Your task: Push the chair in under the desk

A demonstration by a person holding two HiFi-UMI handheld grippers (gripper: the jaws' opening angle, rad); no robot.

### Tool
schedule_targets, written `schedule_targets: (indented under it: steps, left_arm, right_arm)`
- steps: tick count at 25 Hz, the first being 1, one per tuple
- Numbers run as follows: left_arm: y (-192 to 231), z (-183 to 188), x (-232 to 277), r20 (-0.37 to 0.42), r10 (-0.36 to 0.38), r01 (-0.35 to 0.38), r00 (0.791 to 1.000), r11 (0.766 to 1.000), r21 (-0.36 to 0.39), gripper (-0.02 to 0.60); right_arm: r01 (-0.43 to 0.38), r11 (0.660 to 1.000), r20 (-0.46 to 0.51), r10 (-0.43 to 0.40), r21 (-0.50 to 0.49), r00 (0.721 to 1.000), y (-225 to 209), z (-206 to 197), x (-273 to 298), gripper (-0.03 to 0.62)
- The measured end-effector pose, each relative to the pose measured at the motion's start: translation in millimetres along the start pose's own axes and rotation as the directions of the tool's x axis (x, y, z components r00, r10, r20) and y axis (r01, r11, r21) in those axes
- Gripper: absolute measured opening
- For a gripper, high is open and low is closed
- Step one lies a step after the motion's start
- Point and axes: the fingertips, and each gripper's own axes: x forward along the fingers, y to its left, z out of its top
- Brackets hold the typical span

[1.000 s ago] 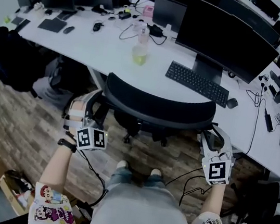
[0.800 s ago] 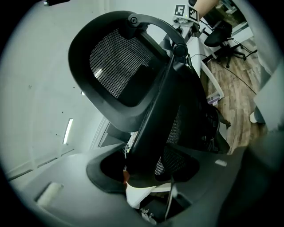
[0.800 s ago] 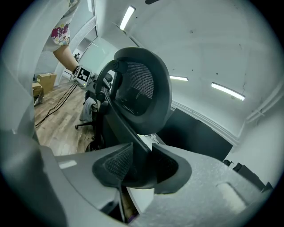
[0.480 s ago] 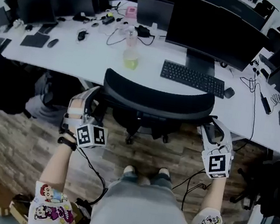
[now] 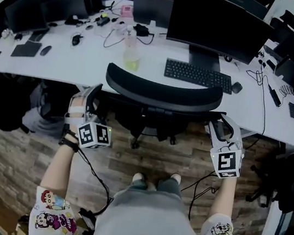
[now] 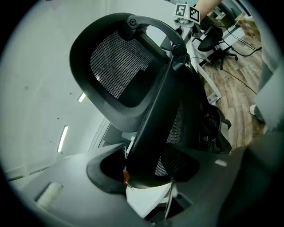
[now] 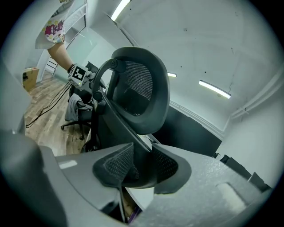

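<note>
A black mesh-backed office chair [image 5: 162, 91] stands at the white desk [image 5: 61, 64], its backrest close to the desk edge and its seat beneath the top. My left gripper [image 5: 91, 100] holds the backrest's left edge and my right gripper [image 5: 218, 126] holds its right edge. In the left gripper view the backrest frame [image 6: 120, 66] runs down between the jaws of the left gripper [image 6: 142, 170], which press on it. In the right gripper view the right gripper [image 7: 137, 166] has both mesh pads closed on the backrest rim [image 7: 142, 88].
On the desk behind the chair are a large monitor [image 5: 220, 23], a keyboard [image 5: 198, 74], a mouse [image 5: 237, 87] and a bottle [image 5: 131, 51]. Dark chairs stand at the left [image 5: 0, 102] and right [image 5: 291, 187]. Cables [image 5: 202, 189] trail over the wooden floor.
The chair has rolled toward the desk with both grippers on its backrest. The person's feet have stepped forward behind it.
</note>
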Motion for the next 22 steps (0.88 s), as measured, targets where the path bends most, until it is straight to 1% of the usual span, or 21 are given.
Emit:
schedule_targets:
  steps: [6, 13, 16, 22]
  left_arm:
    - [8.2, -4.3, 13.8, 0.009, 0.006, -0.006, 1.000, 1.000, 0.005, 0.255]
    - [14.8, -16.7, 32.0, -0.007, 0.009, -0.009, 1.000, 1.000, 0.013, 0.255]
    - [15.4, -17.9, 34.3, 0.001, 0.013, -0.013, 1.000, 1.000, 0.020, 0.255]
    - [15.2, -17.5, 33.2, 0.009, 0.018, -0.018, 1.000, 1.000, 0.015, 0.255]
  right_arm:
    - [0.008, 1.000, -0.006, -0.008, 0.000, 1.000, 2.8, 4.1, 4.4, 0.124]
    - [0.002, 1.000, -0.005, -0.002, -0.001, 1.000, 9.8, 10.5, 10.5, 0.126]
    - [0.001, 1.000, -0.015, -0.001, -0.016, 1.000, 10.0, 11.9, 10.5, 0.126]
    - [0.005, 1.000, -0.005, -0.005, -0.002, 1.000, 10.1, 11.0, 11.1, 0.132]
